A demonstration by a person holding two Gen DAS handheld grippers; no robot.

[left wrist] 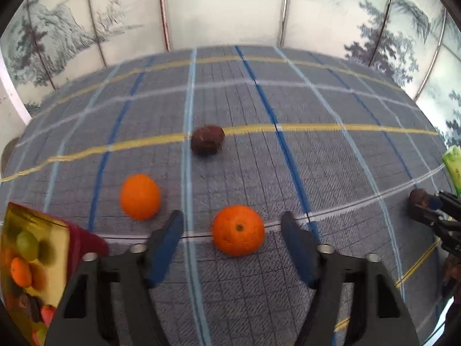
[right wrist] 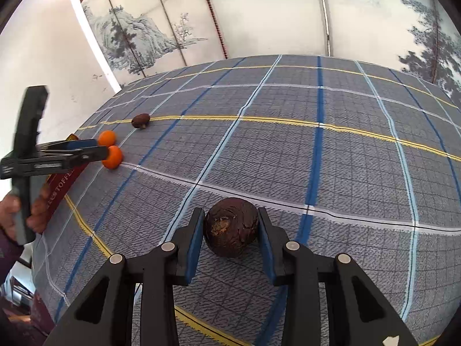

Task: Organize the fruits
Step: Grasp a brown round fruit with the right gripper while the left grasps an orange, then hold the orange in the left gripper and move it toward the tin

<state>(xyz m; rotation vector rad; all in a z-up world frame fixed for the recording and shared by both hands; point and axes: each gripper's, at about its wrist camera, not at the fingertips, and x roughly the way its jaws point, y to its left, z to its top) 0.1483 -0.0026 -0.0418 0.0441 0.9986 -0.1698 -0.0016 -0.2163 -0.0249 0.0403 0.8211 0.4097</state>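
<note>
On the blue plaid-clothed worktop [right wrist: 288,150], the right claw [right wrist: 230,232] grips a dark brown wrinkled round fruit [right wrist: 232,230] for sorting, while the left claw [left wrist: 233,225] straddles a round orange [left wrist: 238,230], pads not touching it.

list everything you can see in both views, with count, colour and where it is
oranges: 2, orange, on the cloth at its left side; one lies between the left gripper's fingers, the other just left of it
dark fruits: 2 dark brown; one between the right gripper's pads, one farther back on the yellow stripe
box: 1, gold lid with fruit picture, dark red side, at the table's left edge
green object: 1, pale green, right edge of the left view, unclear what
tablecloth: 1, grey-blue plaid
painted screen: 1, pale, behind the table
left gripper: open around the orange
right gripper: shut on the dark fruit
hand: 1, holding the left gripper
</note>
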